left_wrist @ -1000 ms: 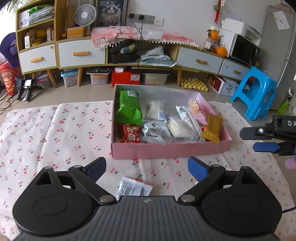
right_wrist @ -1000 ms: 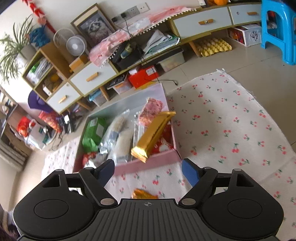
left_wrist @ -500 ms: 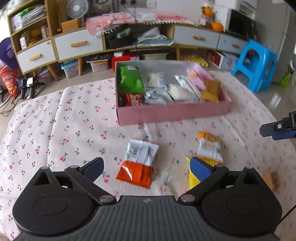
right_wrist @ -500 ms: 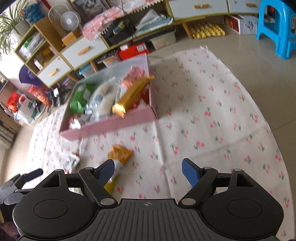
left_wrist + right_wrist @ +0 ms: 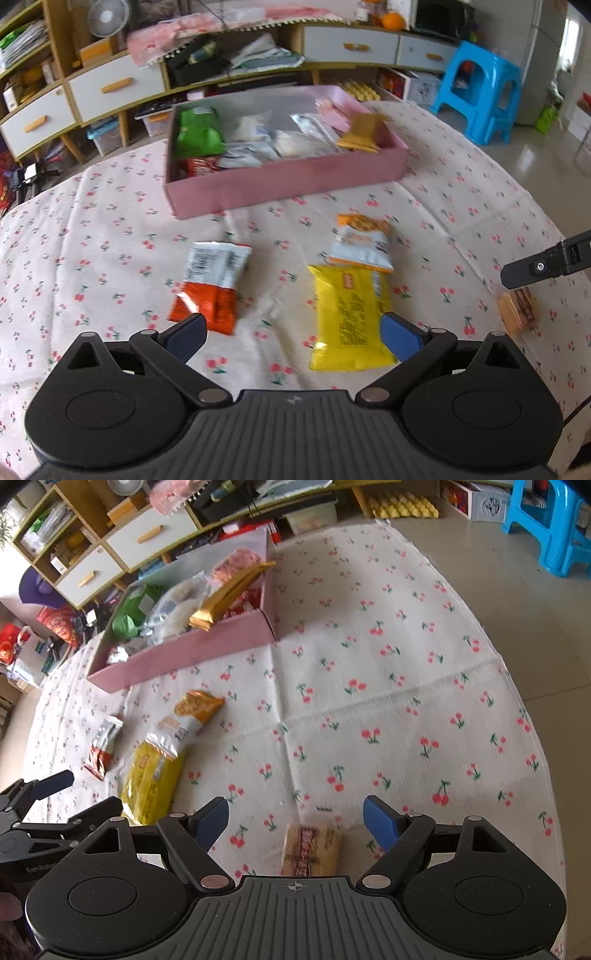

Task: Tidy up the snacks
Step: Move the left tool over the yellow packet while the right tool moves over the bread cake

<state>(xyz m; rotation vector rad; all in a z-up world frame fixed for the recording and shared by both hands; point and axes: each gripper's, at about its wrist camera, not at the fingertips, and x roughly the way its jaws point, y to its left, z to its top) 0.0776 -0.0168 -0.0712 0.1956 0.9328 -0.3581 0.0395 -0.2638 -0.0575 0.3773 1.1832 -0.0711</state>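
step: right gripper (image 5: 295, 821) descends on small biscuit pack (image 5: 311, 849) | jaws: both spread, empty | tip: straddle its short sides, probably | left gripper (image 5: 291, 334): hovers near yellow packet (image 5: 349, 317)

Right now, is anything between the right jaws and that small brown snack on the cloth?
Nothing visible. The right gripper is open, with the brown snack lying on bare cloth just below the gap; the other loose packets lie well left.
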